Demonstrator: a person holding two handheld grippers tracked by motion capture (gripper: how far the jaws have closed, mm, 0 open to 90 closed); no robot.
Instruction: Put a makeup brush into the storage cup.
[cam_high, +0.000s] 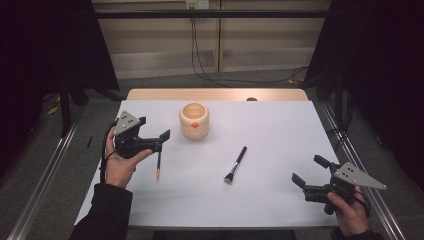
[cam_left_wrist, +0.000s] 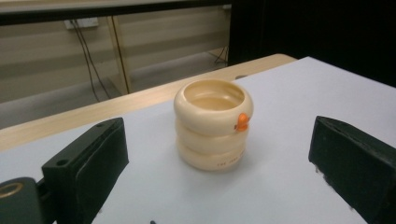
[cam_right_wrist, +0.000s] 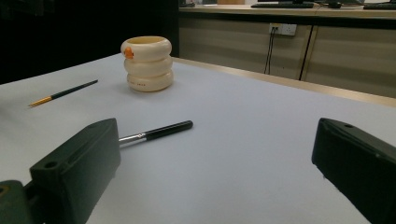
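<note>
Beside the cup (cam_high: 194, 120), left gripper (cam_high: 152, 134) fingers spread; pencil (cam_high: 158, 166) below.

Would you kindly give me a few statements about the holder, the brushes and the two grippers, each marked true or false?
1. The cream holder stands upright on the white table. True.
2. The black makeup brush stands inside the holder. False: it lies flat on the table, apart from the holder.
3. The left gripper is open, with the holder seen between its jaws in its own view. True.
4. The right gripper is shut on the makeup brush. False: its jaws are apart and hold nothing.
5. The thin brush with the orange end lies on the table near the left gripper. True.
6. The holder is full of brushes. False: the part of its inside that shows is empty.
</note>
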